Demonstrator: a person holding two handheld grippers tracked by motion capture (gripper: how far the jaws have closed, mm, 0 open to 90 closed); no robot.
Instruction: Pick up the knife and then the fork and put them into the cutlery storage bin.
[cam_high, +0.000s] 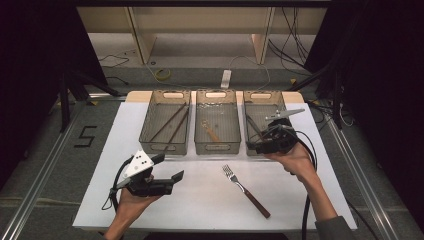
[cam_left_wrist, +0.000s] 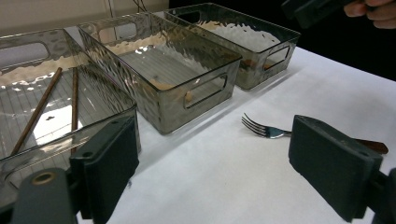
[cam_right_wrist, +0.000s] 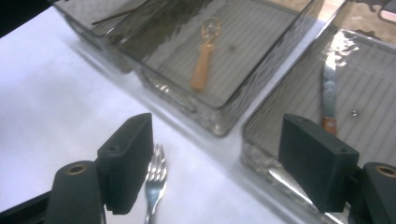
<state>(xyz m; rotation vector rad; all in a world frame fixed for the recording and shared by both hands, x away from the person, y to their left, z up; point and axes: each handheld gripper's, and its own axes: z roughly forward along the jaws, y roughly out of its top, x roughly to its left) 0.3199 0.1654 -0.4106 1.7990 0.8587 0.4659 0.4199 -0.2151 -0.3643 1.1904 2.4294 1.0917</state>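
Three clear smoky plastic bins sit in a row at the upper middle of the high view, on a white tabletop (cam_high: 200, 200). The left bin (cam_high: 165, 127) holds two brown chopsticks (cam_high: 172, 122). The middle bin (cam_high: 217, 127) holds one small spoon with an orange handle (cam_high: 210, 131). The right bin (cam_high: 260, 125) holds one knife (cam_right_wrist: 329, 93), seen clearly in the right gripper view as a silver blade with a brown handle. One fork (cam_high: 245, 190) with a brown handle lies alone on the tabletop at lower centre, in front of the middle and right bins.

The left gripper (cam_high: 170, 167) is held at lower left, jaws released and empty. The right gripper (cam_high: 256, 136) hovers at the front of the right bin, jaws spread wide, grasping nothing. In the right gripper view the fork's tines appear beside one jaw.

Beyond the tabletop are grey floor, loose cables, pale wooden furniture legs and dark curtains either side.
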